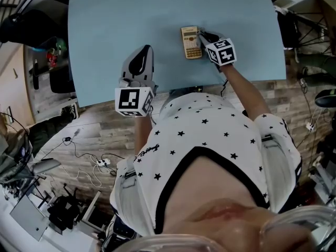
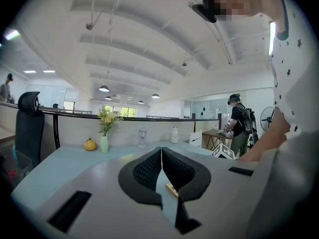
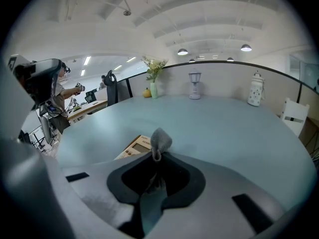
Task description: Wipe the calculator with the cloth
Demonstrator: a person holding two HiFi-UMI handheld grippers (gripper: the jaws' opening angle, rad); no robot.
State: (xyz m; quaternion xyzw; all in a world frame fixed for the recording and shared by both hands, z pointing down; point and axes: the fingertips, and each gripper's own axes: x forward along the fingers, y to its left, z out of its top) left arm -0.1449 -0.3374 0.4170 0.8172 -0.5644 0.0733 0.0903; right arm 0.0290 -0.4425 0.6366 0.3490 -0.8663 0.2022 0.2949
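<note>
A beige calculator (image 1: 191, 42) lies flat on the light blue table (image 1: 121, 20), right of the middle. My right gripper (image 1: 201, 35) sits at the calculator's right edge, shut on a small grey cloth (image 3: 160, 140) that pokes out past the jaw tips. In the right gripper view the calculator (image 3: 134, 146) shows just left of the cloth. Whether the cloth touches it I cannot tell. My left gripper (image 1: 140, 61) rests near the table's front edge, left of the calculator, jaws shut with nothing in them (image 2: 161, 152). A corner of the calculator (image 2: 172, 189) peeks between its jaws.
Along the table's far edge stand a vase of flowers (image 2: 104, 133), an orange fruit (image 2: 89, 145), a small glass lamp (image 3: 194, 88) and a white jar (image 3: 255, 94). A black chair (image 2: 27, 123) stands at the left. Cables (image 1: 89, 164) lie on the floor.
</note>
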